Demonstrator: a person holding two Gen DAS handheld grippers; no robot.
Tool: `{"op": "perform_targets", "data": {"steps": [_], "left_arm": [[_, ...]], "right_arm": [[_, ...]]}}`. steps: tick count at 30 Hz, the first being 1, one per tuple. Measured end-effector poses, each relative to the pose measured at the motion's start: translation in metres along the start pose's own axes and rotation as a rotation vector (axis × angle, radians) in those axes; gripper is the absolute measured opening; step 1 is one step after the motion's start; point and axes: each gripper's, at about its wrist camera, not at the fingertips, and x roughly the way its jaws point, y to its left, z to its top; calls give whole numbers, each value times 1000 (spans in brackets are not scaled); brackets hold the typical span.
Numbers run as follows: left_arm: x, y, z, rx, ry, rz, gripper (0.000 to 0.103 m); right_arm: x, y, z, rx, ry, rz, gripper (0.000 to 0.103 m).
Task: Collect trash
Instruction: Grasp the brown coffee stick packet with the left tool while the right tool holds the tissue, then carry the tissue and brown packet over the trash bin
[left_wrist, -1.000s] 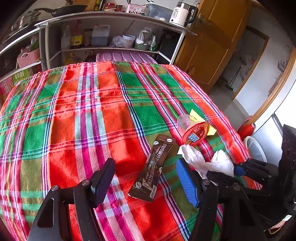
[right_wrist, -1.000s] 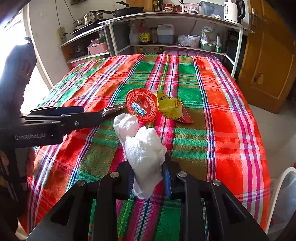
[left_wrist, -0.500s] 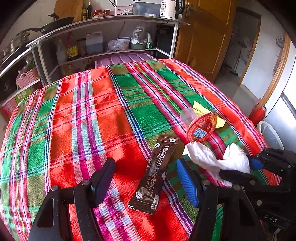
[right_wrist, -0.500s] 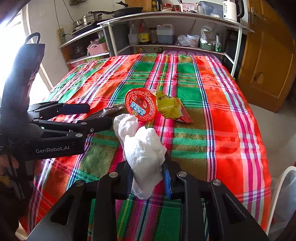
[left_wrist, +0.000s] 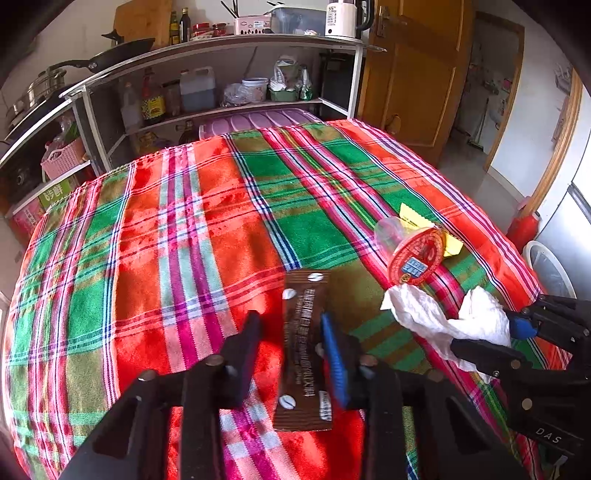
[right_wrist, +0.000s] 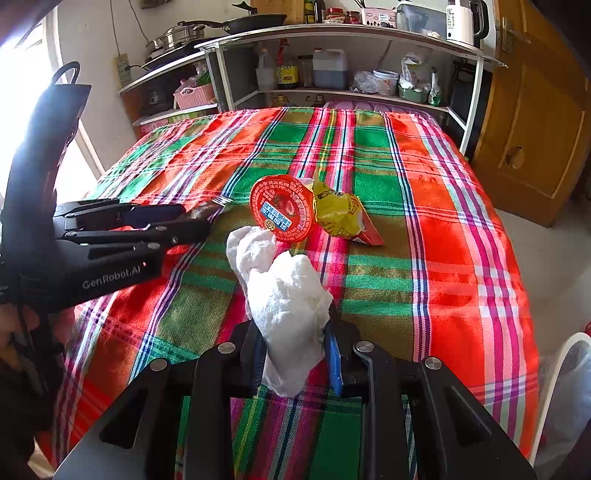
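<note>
Left tongs low over the plaid desk, fingers still apart and straddling a brown sachet that lies flat on the cloth; blue pad just beside the sachet's right edge, black finger off its left edge with red cloth showing between, so no clamp yet. Right tongs clamped on a crumpled white tissue, wad bulging up and forward past the fingertips, loose tail reaching toward a cup. Cup tipped on its side near the desk's middle-right, red foil lid facing the right wrist camera, clear body pointing away. Yellow wrapper touching the cup on its right in that view, red corner trailing toward the near edge. Seen from the left wrist: tissue held just right of the sachet, cup beyond it, wrapper peeking out behind the cup. From the right wrist: left tongs at the left, sachet's end poking out past their tips. White bin on the floor off the desk's right side, rim partly in view. Steel shelf behind the desk with bottles, jugs and a kettle on top.
</note>
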Motion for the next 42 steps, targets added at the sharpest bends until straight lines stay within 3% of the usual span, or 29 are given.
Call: {"op": "perform_targets", "data": {"steps": [3, 23, 33, 42], "left_arm": [[0, 6, 1, -13, 0, -6, 21], [-17, -2, -8, -11, -13, -8, 19], [-52, -19, -15, 16, -57, -35, 19], [-75, -61, -10, 74, -102, -94, 19]], "right_arm": [[0, 0, 0, 0, 0, 0, 27], [-4, 2, -1, -11, -11, 1, 27], [-37, -1, -3, 28, -92, 3, 27], [-80, -29, -19, 135, -159, -42, 27]]}}
